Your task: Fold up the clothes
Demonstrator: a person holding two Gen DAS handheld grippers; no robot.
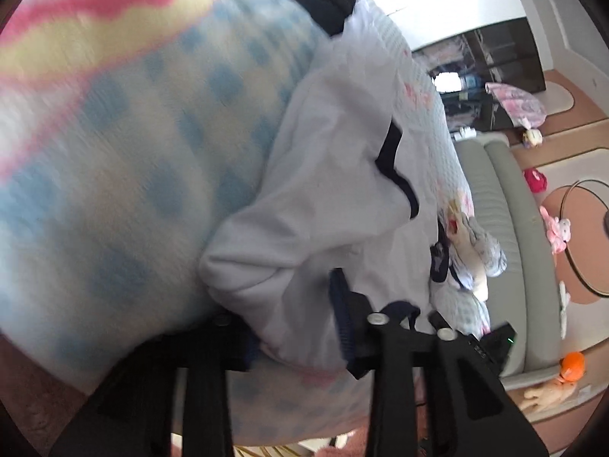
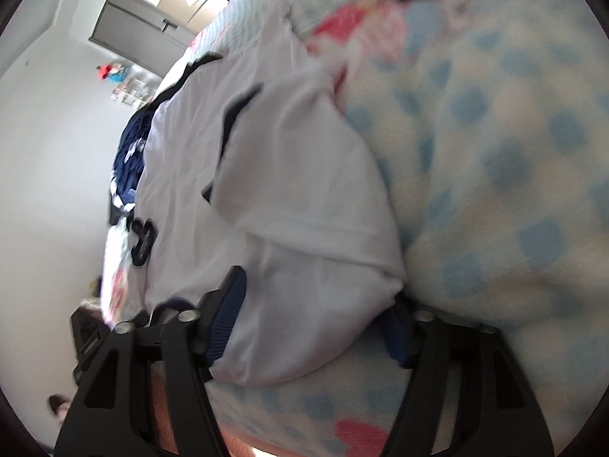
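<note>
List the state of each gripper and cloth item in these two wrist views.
Left gripper: shut on the white garment's edge.
Right gripper: shut on the same garment's edge.
White garment: rumpled, partly folded over, lying on the blanket.
Blue-dotted blanket: spread under the garment.

Bright daylight, soft shadows; blanket point(image 1: 114, 160) motion-blurred, far wall point(image 2: 45, 144) washed out, strong fisheye bending, dark corners

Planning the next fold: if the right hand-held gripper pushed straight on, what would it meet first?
The bunched white garment with dark trim, already between the right hand-held gripper's blue pads; the blue-dotted fleece blanket probably lies beyond.
</note>
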